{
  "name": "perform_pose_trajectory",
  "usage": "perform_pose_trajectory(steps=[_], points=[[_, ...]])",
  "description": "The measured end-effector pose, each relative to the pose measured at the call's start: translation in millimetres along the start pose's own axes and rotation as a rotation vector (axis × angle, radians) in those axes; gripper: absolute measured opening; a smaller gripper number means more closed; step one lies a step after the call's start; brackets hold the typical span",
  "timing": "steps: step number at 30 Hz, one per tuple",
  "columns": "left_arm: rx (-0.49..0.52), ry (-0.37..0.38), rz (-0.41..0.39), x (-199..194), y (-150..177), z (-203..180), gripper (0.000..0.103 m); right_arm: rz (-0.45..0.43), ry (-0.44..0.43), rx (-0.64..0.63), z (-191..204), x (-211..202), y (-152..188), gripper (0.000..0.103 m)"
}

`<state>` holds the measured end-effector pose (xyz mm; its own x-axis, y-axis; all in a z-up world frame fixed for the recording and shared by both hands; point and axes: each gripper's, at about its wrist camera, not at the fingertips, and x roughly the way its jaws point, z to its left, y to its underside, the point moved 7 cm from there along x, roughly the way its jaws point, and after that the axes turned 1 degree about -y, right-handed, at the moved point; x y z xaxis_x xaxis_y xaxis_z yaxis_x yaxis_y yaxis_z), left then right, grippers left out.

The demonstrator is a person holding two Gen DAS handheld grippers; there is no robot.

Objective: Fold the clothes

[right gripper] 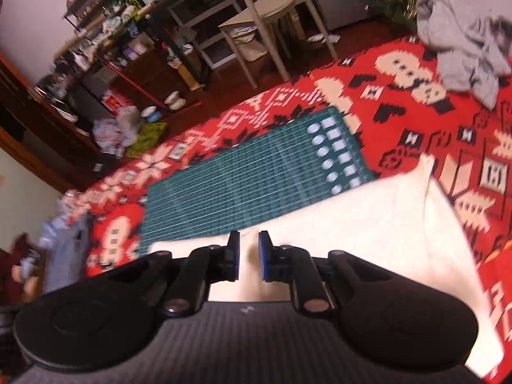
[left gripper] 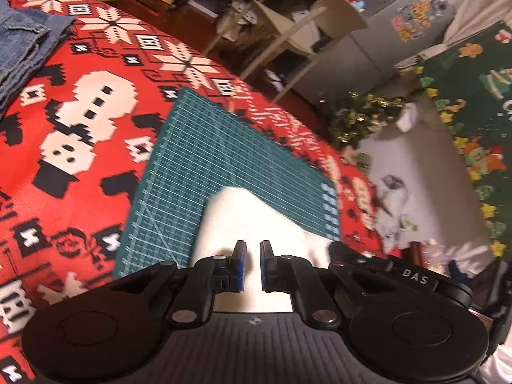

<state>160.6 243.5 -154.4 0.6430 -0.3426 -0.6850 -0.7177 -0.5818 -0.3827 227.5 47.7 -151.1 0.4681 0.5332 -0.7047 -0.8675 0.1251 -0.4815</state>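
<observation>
A white garment (left gripper: 243,220) lies over the near end of a green cutting mat (left gripper: 224,147) on a red patterned blanket (left gripper: 80,128). My left gripper (left gripper: 252,246) has its jaws nearly together, with white cloth pinched between the blue pads. In the right wrist view the white garment (right gripper: 368,224) stretches to the right across the mat (right gripper: 240,176), one corner raised. My right gripper (right gripper: 249,236) is likewise shut on its near edge. Where the two held edges meet is hidden under the grippers.
Folded jeans (left gripper: 22,41) are stacked at the far left. A crumpled grey garment (right gripper: 464,41) lies at the far right, and light blue clothing (right gripper: 64,240) at the left. A white chair (right gripper: 265,9) and cluttered shelves (right gripper: 128,32) stand beyond the blanket (right gripper: 416,121).
</observation>
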Motion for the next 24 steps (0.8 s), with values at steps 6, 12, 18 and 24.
perform_pose_trajectory(steps=[6, 12, 18, 24], points=[[0.018, -0.009, 0.051, 12, 16, -1, 0.008, 0.131, -0.024, -0.027, 17, 11, 30, 0.009], [0.033, -0.034, 0.076, 17, 26, 2, 0.003, 0.136, 0.08, -0.085, 11, 19, 40, 0.0], [0.077, -0.021, 0.083, -13, 44, -8, 0.006, 0.124, 0.043, -0.07, 13, -16, 49, 0.003], [0.101, -0.069, 0.144, -16, 76, -9, 0.006, 0.187, 0.032, -0.108, 30, -36, 88, 0.003]])
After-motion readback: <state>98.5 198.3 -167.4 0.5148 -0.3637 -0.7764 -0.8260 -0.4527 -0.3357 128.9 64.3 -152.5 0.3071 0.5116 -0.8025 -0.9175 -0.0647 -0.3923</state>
